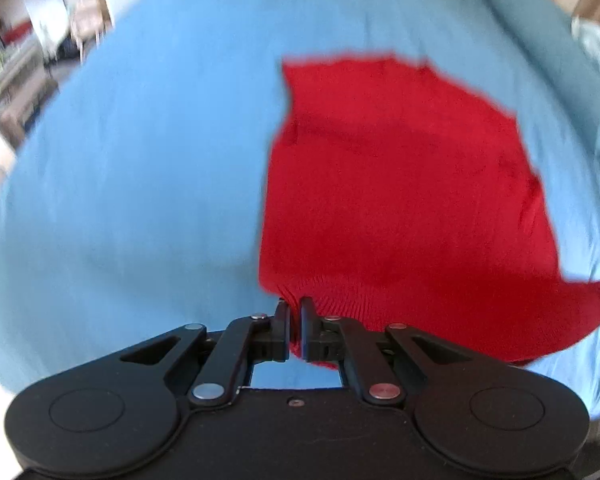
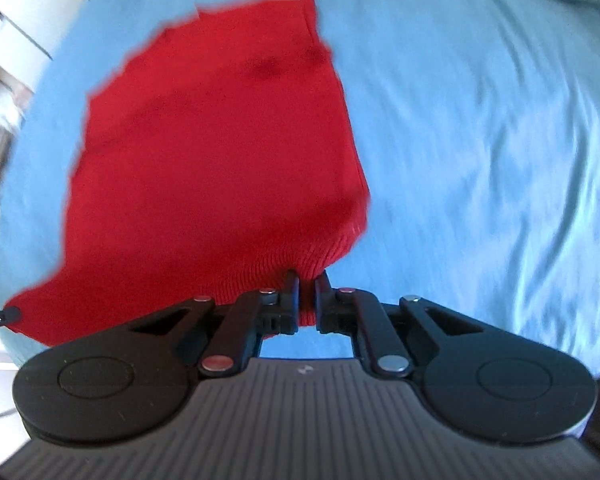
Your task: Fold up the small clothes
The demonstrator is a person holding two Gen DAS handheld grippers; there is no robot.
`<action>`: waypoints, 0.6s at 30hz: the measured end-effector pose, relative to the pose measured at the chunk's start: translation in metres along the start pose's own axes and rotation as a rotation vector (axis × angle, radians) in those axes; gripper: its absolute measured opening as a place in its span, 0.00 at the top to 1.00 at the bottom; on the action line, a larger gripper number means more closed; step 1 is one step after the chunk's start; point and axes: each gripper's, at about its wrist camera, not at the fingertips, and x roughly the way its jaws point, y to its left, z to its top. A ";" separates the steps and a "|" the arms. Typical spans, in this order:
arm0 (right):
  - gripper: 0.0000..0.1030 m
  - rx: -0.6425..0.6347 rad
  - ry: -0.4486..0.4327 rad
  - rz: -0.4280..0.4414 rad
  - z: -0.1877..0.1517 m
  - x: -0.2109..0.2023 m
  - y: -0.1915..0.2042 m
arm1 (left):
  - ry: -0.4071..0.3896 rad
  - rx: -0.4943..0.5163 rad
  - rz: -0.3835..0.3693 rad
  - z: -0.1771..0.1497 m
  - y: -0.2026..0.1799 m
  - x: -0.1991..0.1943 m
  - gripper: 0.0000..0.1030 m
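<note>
A small red knitted garment (image 1: 396, 184) lies spread on a blue bedsheet (image 1: 140, 184). My left gripper (image 1: 295, 307) is shut on the garment's ribbed hem at its near left corner. My right gripper (image 2: 307, 280) is shut on the same ribbed hem of the garment (image 2: 212, 152) at its near right corner. The hem is lifted off the sheet between the two grippers. The far end of the garment rests on the sheet. The tip of the other gripper shows at the far edge in each view. Both views are motion-blurred.
The blue sheet (image 2: 480, 160) covers the bed and has wrinkles on the right. A crumpled teal cloth (image 1: 596, 80) lies at the right edge. White furniture and room clutter (image 1: 28, 52) stand beyond the bed's left side.
</note>
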 end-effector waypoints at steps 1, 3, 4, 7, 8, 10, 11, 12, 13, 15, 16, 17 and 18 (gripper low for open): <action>0.78 0.008 -0.039 0.027 0.019 -0.006 0.004 | -0.039 -0.008 -0.005 0.018 0.000 -0.004 0.95; 0.78 0.020 -0.101 0.071 0.052 -0.009 0.010 | -0.117 -0.009 -0.007 0.061 -0.005 -0.003 0.95; 0.78 0.021 -0.135 0.092 0.072 -0.007 0.014 | -0.154 -0.002 -0.007 0.082 -0.005 0.000 0.95; 0.78 0.018 -0.224 0.139 0.134 0.011 0.023 | -0.276 0.017 -0.008 0.144 -0.015 0.023 0.95; 0.78 0.021 -0.245 0.144 0.157 0.021 0.026 | -0.308 0.021 -0.005 0.164 -0.019 0.035 0.95; 0.78 0.024 -0.278 0.148 0.196 0.047 0.030 | -0.356 0.027 -0.006 0.200 -0.029 0.066 0.95; 0.78 0.028 -0.281 0.143 0.215 0.065 0.032 | -0.367 0.025 -0.002 0.215 -0.034 0.085 0.95; 0.78 0.036 -0.273 0.144 0.230 0.083 0.033 | -0.361 0.022 0.014 0.232 -0.039 0.109 0.95; 0.78 0.056 -0.270 0.139 0.244 0.104 0.033 | -0.350 0.017 0.032 0.245 -0.042 0.132 0.95; 0.78 0.072 -0.246 0.121 0.269 0.149 0.033 | -0.323 -0.004 0.053 0.261 -0.046 0.176 0.95; 0.78 0.075 -0.236 0.104 0.277 0.171 0.028 | -0.306 -0.008 0.061 0.267 -0.046 0.196 0.95; 0.78 0.077 -0.223 0.092 0.286 0.189 0.028 | -0.297 -0.007 0.086 0.274 -0.049 0.214 0.95; 0.78 0.084 -0.215 0.076 0.294 0.203 0.028 | -0.289 -0.004 0.106 0.277 -0.050 0.225 0.95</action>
